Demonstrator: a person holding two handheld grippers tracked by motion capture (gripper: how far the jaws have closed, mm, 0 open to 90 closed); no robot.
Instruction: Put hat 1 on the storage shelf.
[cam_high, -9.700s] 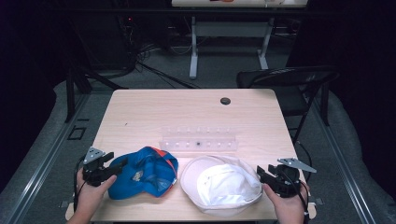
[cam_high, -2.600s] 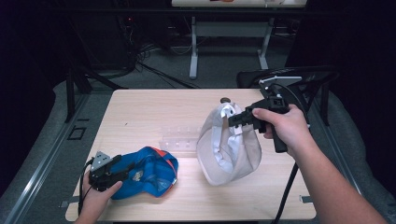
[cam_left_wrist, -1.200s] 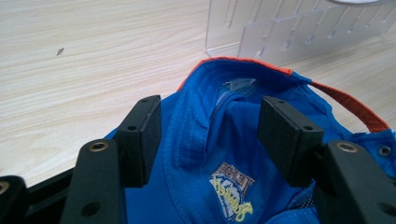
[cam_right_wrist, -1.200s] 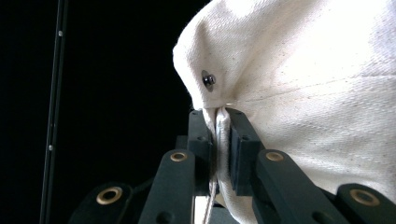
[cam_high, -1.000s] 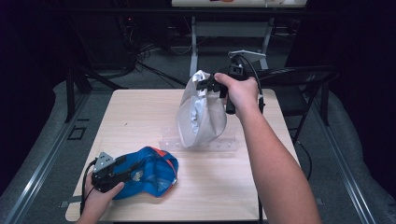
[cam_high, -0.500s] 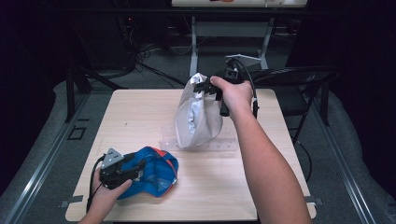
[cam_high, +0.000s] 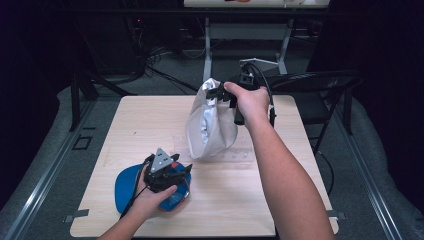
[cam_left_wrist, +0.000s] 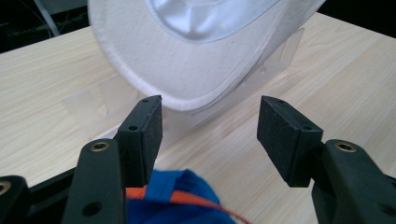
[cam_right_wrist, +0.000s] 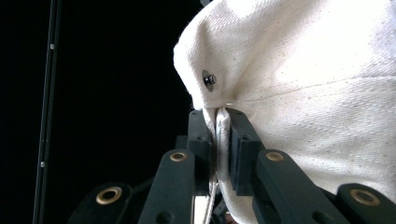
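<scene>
We see the white cap (cam_high: 210, 125) hanging over the far middle of the counter (cam_high: 280, 200), its lower edge at a clear plastic strip (cam_high: 240, 152). Right gripper (cam_high: 220, 92) is clamped tight on the cap's top edge, fabric pinched between the pads (cam_right_wrist: 236, 140). Blue cap (cam_high: 127, 187) lies at the near left, under our left gripper (cam_high: 175, 167); its jaws have just been opening and now stand wide, nothing between the pads (cam_left_wrist: 144, 128). Counter is light wood grain. Beyond it: dark room, grey floor (cam_high: 160, 80), cables, white stand (cam_high: 207, 45), black folding chair (cam_high: 320, 85) at the right.
</scene>
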